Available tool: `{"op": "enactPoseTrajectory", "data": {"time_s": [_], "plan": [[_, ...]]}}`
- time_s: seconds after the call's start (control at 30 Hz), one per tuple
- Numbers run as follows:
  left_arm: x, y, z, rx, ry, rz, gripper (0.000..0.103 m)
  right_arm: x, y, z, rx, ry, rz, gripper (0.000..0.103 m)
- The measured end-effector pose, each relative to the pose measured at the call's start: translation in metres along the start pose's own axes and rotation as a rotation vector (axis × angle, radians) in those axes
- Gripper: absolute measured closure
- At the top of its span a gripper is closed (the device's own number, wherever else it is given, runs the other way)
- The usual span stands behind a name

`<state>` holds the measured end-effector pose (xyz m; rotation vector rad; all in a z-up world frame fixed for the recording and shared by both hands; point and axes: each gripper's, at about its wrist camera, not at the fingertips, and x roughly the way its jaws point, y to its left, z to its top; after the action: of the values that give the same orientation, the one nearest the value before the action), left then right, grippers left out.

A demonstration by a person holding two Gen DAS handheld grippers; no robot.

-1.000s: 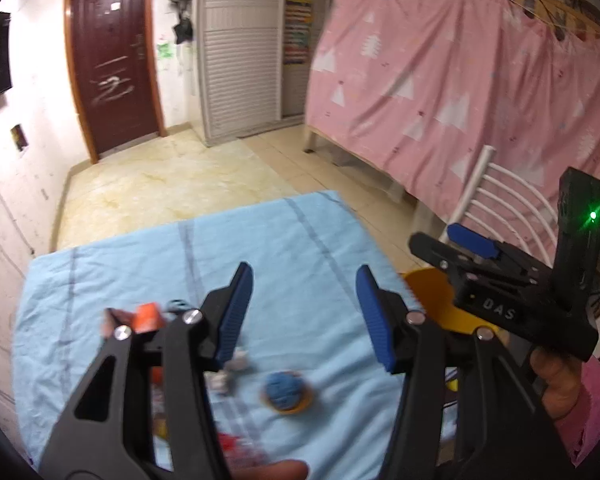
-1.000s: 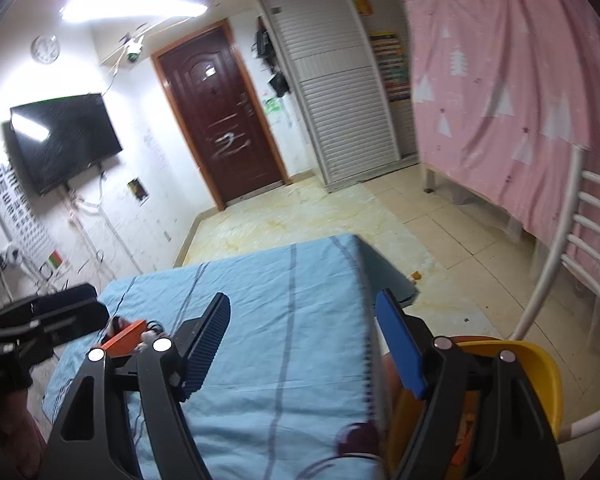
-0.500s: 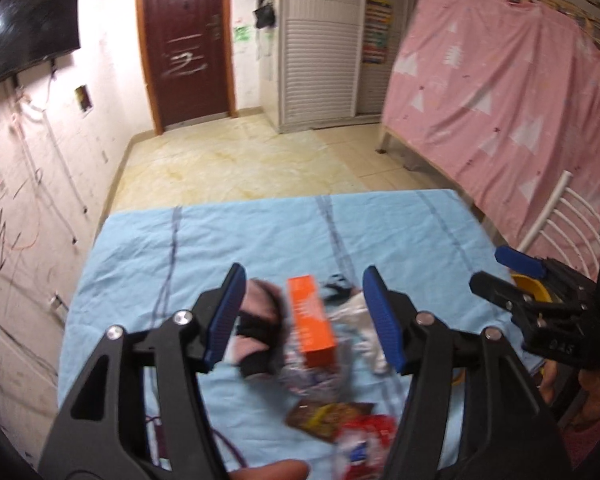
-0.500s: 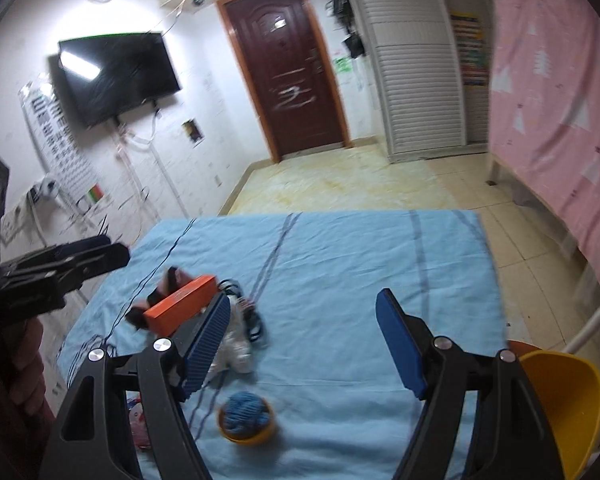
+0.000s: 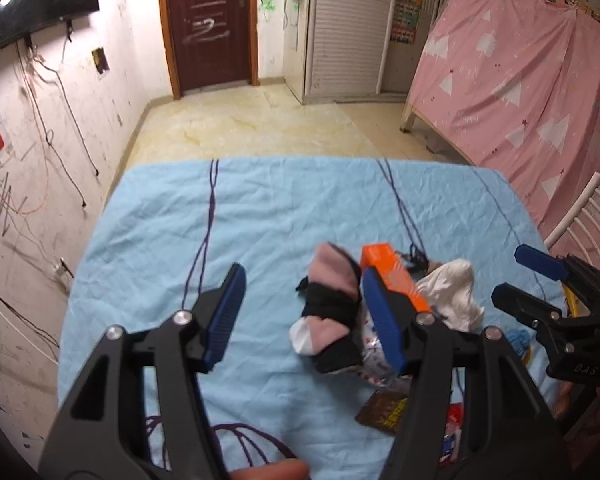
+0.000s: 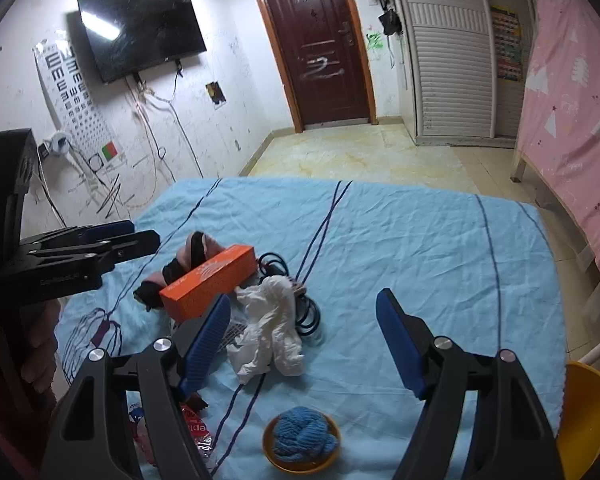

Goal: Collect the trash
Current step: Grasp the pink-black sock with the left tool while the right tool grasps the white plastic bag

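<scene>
From my right wrist camera, the box (image 6: 208, 282) lies at ten o'clock on the sheet (image 6: 420, 248), the sock (image 6: 188, 260) just behind it, the crumpled tissue (image 6: 272, 328) at its right end, touching the cable coil (image 6: 306, 312). The yarn bowl (image 6: 302, 442) sits at six o'clock, the bin (image 6: 590, 412) off the bed's edge at four.

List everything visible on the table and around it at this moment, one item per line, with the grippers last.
orange box: one, orange, mid-table, leaning on the socks
socks: bundle, pink, black and white, left of the box
crumpled tissue: one, white, right of the box
black cable: one coil, under the tissue
yarn bowl: one, orange with blue yarn, near edge
snack wrappers: several, brown and red, near edge
yellow bin: one, beside the table
left gripper: open, empty
right gripper: open, empty
</scene>
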<state>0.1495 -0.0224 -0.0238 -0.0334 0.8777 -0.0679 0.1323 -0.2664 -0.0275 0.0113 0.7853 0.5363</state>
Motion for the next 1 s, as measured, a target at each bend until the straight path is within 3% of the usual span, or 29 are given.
{"op": "enactPoseTrajectory", "data": {"time_s": [0.43, 0.5, 0.63, 0.8, 1.0], "plan": [[0.032, 0.001, -0.014, -0.002, 0.099, -0.091, 0.045, 0.033, 0.031, -0.004, -0.096, 0.095, -0.062, 0.036], [0.033, 0.000, -0.015, 0.004, 0.099, -0.100, 0.047, 0.037, 0.034, -0.004, -0.110, 0.105, -0.071, 0.046], [0.031, -0.005, -0.017, 0.017, 0.082, -0.146, 0.069, 0.045, 0.037, -0.004, -0.123, 0.123, -0.096, 0.076], [0.029, -0.004, -0.020, 0.008, 0.065, -0.158, 0.073, 0.053, 0.042, -0.006, -0.143, 0.134, -0.108, 0.090], [0.016, 0.009, -0.016, -0.028, 0.012, -0.086, 0.074, 0.042, 0.041, 0.003, -0.117, 0.077, -0.093, 0.092]]}}
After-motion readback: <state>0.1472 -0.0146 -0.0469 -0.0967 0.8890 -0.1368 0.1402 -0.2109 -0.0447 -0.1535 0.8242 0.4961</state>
